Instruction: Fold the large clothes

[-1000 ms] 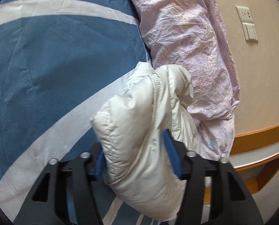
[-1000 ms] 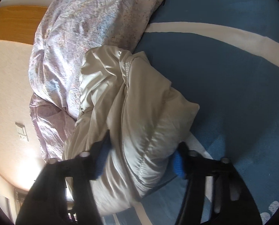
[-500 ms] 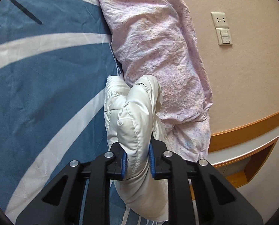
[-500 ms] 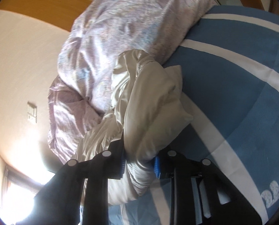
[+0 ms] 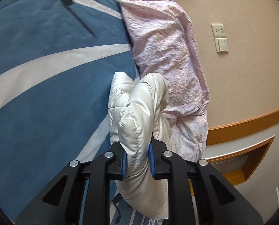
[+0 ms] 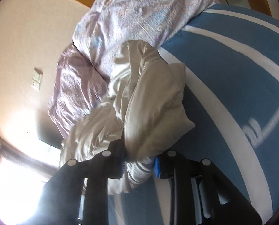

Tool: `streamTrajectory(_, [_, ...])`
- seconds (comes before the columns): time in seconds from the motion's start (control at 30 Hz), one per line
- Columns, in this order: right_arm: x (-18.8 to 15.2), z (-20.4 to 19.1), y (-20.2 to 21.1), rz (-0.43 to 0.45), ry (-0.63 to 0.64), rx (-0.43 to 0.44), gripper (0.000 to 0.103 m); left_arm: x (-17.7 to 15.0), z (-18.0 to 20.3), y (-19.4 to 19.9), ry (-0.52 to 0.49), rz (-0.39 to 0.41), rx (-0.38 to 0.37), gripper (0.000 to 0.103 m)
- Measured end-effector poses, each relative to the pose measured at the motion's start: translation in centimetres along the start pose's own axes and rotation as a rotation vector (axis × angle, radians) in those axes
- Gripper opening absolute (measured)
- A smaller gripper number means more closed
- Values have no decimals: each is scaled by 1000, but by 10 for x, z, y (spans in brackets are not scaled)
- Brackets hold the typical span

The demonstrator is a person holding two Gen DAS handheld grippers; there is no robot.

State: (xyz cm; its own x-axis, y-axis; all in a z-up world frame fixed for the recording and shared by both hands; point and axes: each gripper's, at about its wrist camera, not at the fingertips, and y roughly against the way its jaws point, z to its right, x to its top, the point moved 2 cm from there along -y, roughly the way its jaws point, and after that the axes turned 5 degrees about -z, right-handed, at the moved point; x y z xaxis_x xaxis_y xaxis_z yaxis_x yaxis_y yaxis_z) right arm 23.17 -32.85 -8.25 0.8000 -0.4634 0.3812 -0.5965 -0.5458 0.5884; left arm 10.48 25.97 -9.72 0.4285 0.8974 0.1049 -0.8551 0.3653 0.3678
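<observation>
Both grippers are clamped on the same garment, a puffy cream-white quilted down jacket (image 5: 137,123), which hangs bunched between them above the blue bed cover with broad white stripes (image 5: 45,86). The left gripper (image 5: 137,162) has its blue pads pressed into a thick padded roll straight ahead of its fingers; the right gripper (image 6: 139,164) pinches another bulky fold (image 6: 150,108), with slack lining spilling off to its left. Beyond both sets of fingertips lies a crumpled pale pink floral quilt (image 5: 167,52), touching the jacket's far end. The jacket looks light, soft and springy, with a smooth shell likely to slide through a shallow pinch. Stitched seams, hem or cuffs would probably give firmer holds than the puffed panels, which compress and rebound.
</observation>
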Motion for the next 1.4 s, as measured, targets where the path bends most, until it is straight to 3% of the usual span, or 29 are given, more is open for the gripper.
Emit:
streamTrajectory(0.2, [-12,3,11,21,35,-150,51,-11,-17,7,-14,32,47,25])
streamTrajectory(0.27, [-13,0,17,61,53,-221,68,-12,-14,8,-48,49,75,42])
streamTrajectory(0.3, [-12,-3,24,108,67,-275,71,-12,-12,9,-71,57,96,51])
streamTrajectory(0.37, [-12,-14,43,248,118,-408,77,-13,-10,11,-105,83,126,77])
streamTrajectory(0.43, [-14,-37,51,340,213,-519,77,-14,-9,12,-133,95,155,84])
streamTrajectory(0.5, [-17,-57,47,337,308,-524,77,-17,-9,11,-155,94,171,84])
streamTrajectory(0.7, [-39,-139,-5,219,615,-416,77,-22,-1,7,-228,96,213,84])
streamTrajectory(0.9, [-60,-187,-55,141,774,-415,78,-25,4,-5,-266,50,228,91])
streamTrajectory(1.13, [-65,-195,-110,55,819,-503,78,-22,3,-19,-230,15,218,91])
streamTrajectory(1.27, [-61,-186,-133,10,799,-540,87,-20,3,-22,-209,24,212,91])
streamTrajectory(1.4, [-62,-179,-147,-17,803,-559,90,-19,5,-24,-192,30,203,90])
